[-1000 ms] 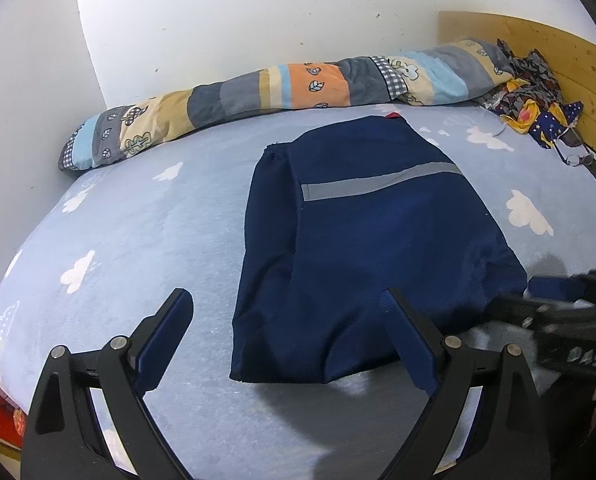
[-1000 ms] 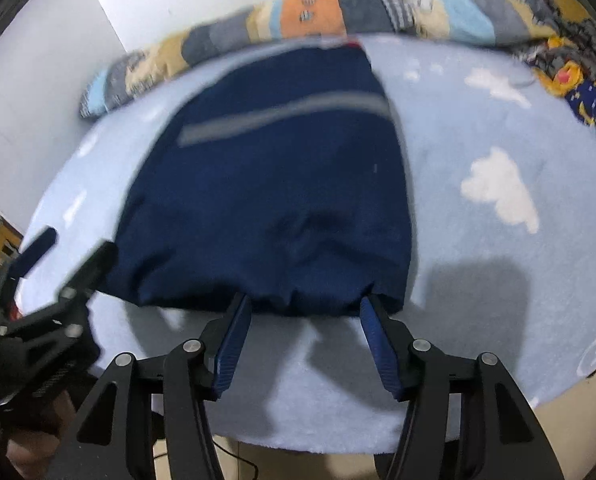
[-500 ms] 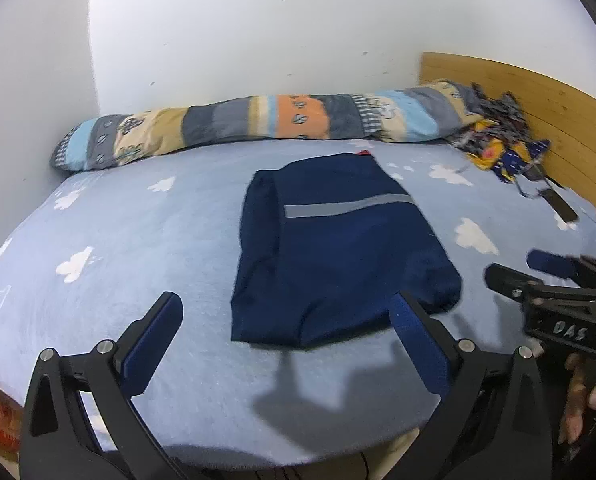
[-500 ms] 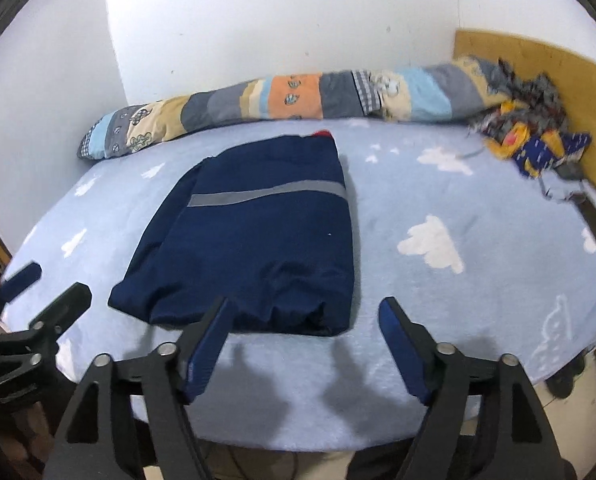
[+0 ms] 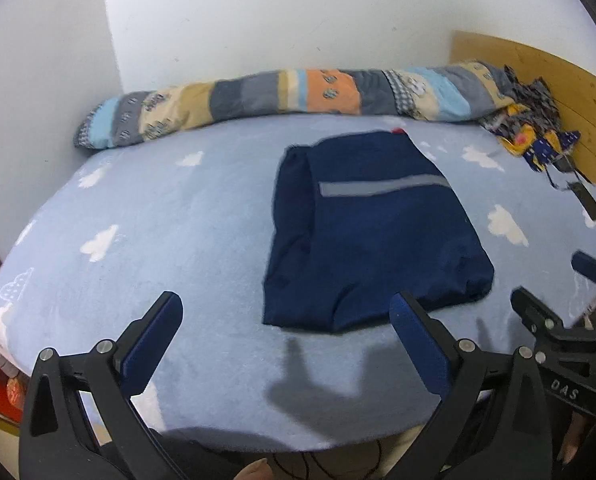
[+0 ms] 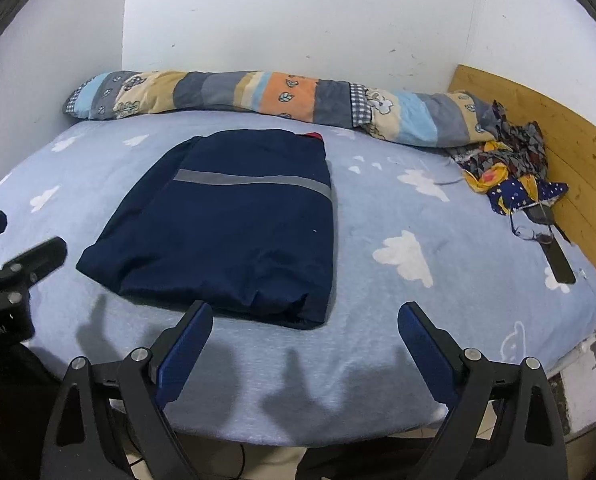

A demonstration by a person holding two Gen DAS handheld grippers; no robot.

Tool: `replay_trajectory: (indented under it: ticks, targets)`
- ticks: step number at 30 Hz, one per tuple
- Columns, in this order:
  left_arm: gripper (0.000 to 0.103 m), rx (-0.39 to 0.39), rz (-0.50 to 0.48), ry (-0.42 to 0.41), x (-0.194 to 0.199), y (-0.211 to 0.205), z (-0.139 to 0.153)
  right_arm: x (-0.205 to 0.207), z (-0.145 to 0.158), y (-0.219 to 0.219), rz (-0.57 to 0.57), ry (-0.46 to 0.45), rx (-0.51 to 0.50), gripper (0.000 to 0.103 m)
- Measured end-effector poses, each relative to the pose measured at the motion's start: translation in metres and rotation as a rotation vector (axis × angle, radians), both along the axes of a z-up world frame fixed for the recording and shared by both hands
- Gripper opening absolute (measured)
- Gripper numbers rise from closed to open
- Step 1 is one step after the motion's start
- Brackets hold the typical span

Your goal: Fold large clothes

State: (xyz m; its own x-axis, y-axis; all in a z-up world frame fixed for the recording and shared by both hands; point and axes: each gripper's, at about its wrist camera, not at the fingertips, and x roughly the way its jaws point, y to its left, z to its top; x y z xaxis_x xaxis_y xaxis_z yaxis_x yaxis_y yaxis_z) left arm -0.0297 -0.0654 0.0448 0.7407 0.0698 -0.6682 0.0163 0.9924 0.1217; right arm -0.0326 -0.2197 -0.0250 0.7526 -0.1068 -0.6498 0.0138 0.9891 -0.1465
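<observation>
Folded garment (image 6: 234, 224) mid-bed (image 6: 377, 344); bolster (image 6: 258, 96) behind (along wall); clothes heap (image 6: 509, 168) right.

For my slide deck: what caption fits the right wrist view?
Open right claw hovers before a folded navy garment lying on the cloud-print bed.

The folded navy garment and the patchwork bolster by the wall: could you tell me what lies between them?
Only bare cloud-print sheet separates the navy garment from the bolster, clearest in the right wrist view.

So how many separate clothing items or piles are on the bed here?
2. The folded navy garment lies mid-bed, in front of both open grippers. A crumpled patterned pile sits by the wooden headboard; it may hold several pieces.
</observation>
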Motion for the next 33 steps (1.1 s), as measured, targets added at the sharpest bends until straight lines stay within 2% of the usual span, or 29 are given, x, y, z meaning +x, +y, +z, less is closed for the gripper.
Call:
replay_trajectory:
  ticks: [2, 7, 15, 17, 33]
  targets:
    - [0.103, 0.047, 0.002, -0.017, 0.0, -0.006, 0.001, 0.001, -0.001, -0.001, -0.004, 0.003, -0.003, 0.096]
    - [0.103, 0.085, -0.001, -0.02, 0.002, -0.013, 0.001, 0.002, -0.002, 0.0, -0.016, 0.006, -0.021, 0.096]
    - [0.103, 0.213, 0.064, -0.054, 0.001, -0.018, 0.002, 0.003, -0.003, 0.0, -0.019, 0.007, -0.026, 0.096]
    - [0.103, 0.239, 0.061, -0.04, 0.001, -0.02, 0.0, 0.003, -0.003, 0.001, -0.018, 0.006, -0.031, 0.096]
    - [0.103, 0.259, 0.056, -0.021, 0.001, -0.021, -0.002, 0.002, -0.002, 0.001, -0.016, 0.003, -0.047, 0.096]
